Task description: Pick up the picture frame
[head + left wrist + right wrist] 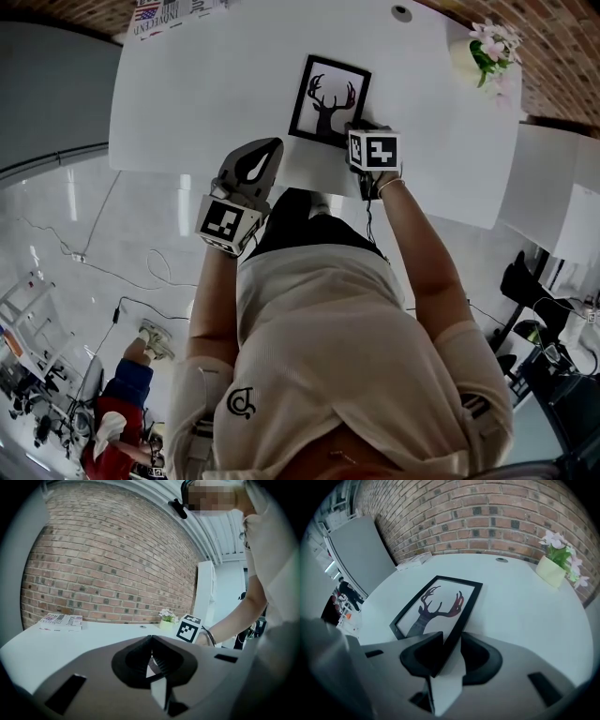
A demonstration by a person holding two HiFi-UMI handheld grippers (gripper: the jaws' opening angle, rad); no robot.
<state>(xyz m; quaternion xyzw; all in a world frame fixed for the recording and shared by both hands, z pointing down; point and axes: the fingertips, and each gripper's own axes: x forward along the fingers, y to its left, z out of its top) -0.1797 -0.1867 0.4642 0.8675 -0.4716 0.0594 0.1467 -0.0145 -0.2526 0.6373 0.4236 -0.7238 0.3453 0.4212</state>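
The right gripper (451, 638), low in the centre of its own view, holds its dark jaws apart astride the near right corner of the black-framed rectangular picture of a deer silhouette (436, 606). Its left jaw is against the bar, and a sliver of white shows before the right jaw. The frame rests mid-view on the white table (520, 616). The left gripper (151, 639), bottom centre of its view, has its jaws pressed together on nothing.
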